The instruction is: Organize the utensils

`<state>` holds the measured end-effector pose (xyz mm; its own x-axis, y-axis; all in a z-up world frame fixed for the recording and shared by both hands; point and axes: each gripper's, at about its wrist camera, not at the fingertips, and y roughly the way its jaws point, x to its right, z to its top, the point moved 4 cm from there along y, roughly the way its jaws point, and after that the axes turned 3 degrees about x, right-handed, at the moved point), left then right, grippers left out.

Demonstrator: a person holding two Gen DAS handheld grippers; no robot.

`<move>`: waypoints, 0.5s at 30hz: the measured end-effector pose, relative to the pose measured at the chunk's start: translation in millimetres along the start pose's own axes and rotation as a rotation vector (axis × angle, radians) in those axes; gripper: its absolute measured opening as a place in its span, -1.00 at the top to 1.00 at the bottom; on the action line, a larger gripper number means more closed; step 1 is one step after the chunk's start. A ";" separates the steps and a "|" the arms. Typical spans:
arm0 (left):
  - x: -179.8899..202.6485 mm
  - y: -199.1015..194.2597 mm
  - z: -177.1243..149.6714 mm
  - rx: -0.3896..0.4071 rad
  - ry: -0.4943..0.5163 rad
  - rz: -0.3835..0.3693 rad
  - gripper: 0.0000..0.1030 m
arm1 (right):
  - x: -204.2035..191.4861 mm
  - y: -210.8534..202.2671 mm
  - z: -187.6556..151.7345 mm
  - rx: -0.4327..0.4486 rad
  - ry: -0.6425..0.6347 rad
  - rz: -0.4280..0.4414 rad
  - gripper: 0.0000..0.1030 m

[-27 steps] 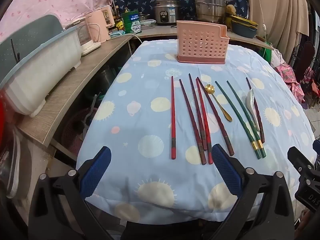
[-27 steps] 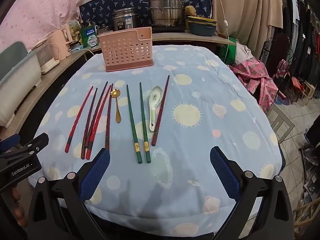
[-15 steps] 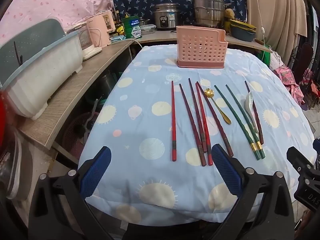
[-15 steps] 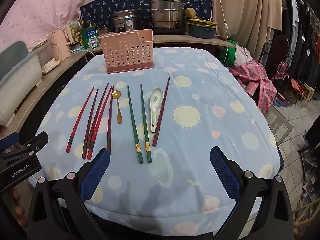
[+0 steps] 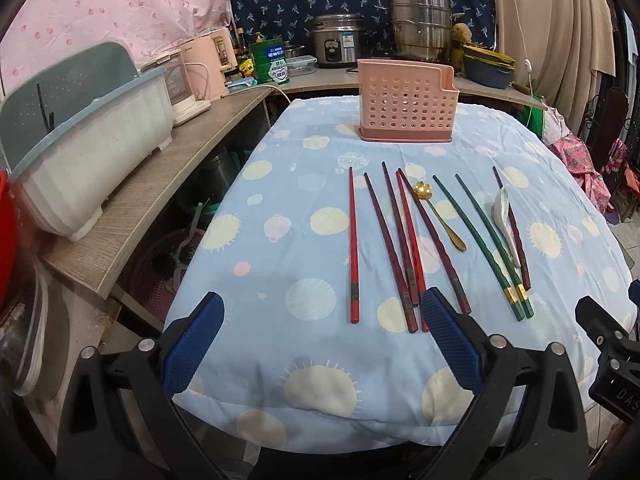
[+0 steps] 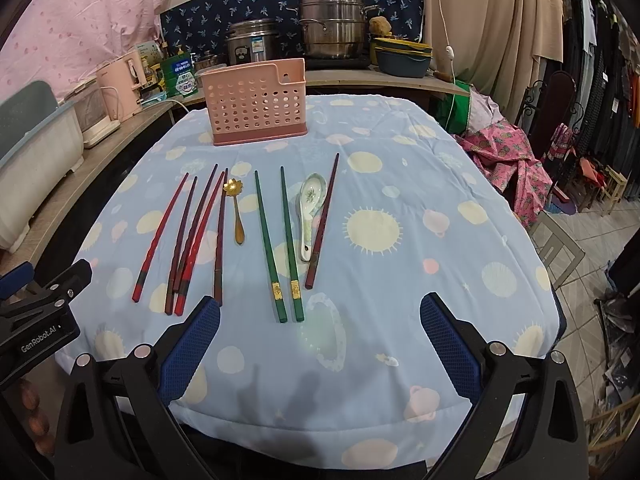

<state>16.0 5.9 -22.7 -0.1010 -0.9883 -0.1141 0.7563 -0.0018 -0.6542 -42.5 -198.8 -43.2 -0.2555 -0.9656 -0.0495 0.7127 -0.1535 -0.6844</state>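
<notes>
While hovering over the near edge of the blue patterned tablecloth [image 5: 248,240], left gripper [image 5: 320,334] with blue pads spread wide apart, nothing between them. Right gripper [image 6: 320,334] likewise wide apart and holding nothing, poised at the same near edge. At the far end of the cloth, pink perforated utensil holder [image 6: 256,106], upright, well apart from the cutlery. In a rough row across the middle: bright red chopstick [image 5: 353,248] alone at the far left; beside it a bunch of dark red chopsticks [image 5: 404,240], some crossing or touching near their thick ends; then gold spoon [image 6: 236,212] with flower-shaped bowl pointing toward the holder; then two green chopsticks [image 6: 276,248] with gold bands, nearly parallel; then white ceramic spoon [image 6: 309,212], bowl up, lying just beside one more dark red chopstick [image 6: 323,224] at the right end. Behind, on the counter, rice cooker [image 6: 252,44] and steel steamer pot [image 6: 334,24].
</notes>
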 end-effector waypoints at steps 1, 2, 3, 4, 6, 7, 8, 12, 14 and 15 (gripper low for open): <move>0.1 0.7 -0.6 -0.004 -0.001 -0.004 -0.83 | -0.1 -0.2 -0.1 0.000 0.000 0.000 -0.86; 0.2 0.7 -1.3 -0.008 -0.002 -0.006 -0.83 | -0.2 -0.5 -0.2 0.000 0.000 -0.001 -0.86; 0.1 1.1 -1.8 -0.012 -0.003 -0.010 -0.83 | -0.3 -0.7 -0.2 0.000 0.000 -0.002 -0.86; 0.2 0.9 -2.1 -0.012 -0.004 -0.012 -0.83 | -0.2 -0.7 -0.1 0.000 0.000 -0.001 -0.86; 0.5 -0.1 -1.9 -0.008 -0.003 -0.015 -0.84 | 0.1 0.0 0.1 0.000 -0.001 -0.001 -0.86; 0.8 0.4 -2.1 -0.007 -0.001 -0.014 -0.84 | 0.2 -0.1 0.0 0.001 0.000 -0.002 -0.86; 1.0 0.4 -2.1 -0.006 0.001 -0.011 -0.84 | 0.3 0.0 0.0 0.001 0.000 -0.001 -0.86; 1.7 -0.3 -2.8 -0.001 0.007 -0.009 -0.84 | 0.7 -1.5 -2.1 -0.001 0.004 -0.002 -0.86; 1.4 0.4 -3.0 -0.001 0.008 -0.001 -0.84 | 1.9 -2.6 -3.4 -0.001 0.008 0.000 -0.86; 1.1 1.1 -3.1 -0.004 0.006 -0.002 -0.84 | 1.7 -2.7 -3.6 -0.001 0.007 -0.002 -0.86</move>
<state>14.7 5.3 -25.9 -0.1062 -0.9874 -0.1172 0.7533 -0.0030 -0.6576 -47.2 -199.2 -44.1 -0.2608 -0.9639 -0.0531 0.7119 -0.1549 -0.6850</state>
